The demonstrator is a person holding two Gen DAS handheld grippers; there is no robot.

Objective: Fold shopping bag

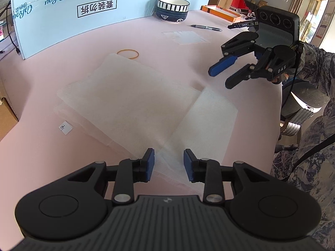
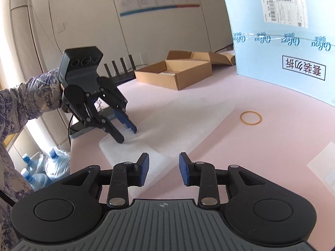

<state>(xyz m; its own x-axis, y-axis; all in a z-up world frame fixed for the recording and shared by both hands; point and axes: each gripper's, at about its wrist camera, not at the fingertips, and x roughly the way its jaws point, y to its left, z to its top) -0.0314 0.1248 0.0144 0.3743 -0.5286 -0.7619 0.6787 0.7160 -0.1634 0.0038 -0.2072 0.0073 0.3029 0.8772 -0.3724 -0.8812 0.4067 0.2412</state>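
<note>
My left hand-held gripper (image 1: pixel 169 165) is spread, its 2 blue pads apart over the near edge of the bag (image 1: pixel 129 96). The right wrist view shows its tips down at the bag's corner, pinching nothing that I can see. My right hand-held gripper (image 2: pixel 164 168) is also spread and empty, held above the counter (image 1: pixel 94 41) just beside the bag's right side. The bag is white and translucent and lies flat in layers in the middle of the pink counter. A rubber band (image 1: pixel 128 53) lies just beyond its far edge. A bowl (image 1: pixel 172 8) and a pen (image 1: pixel 206 27) sit further back, well apart from it.
</note>
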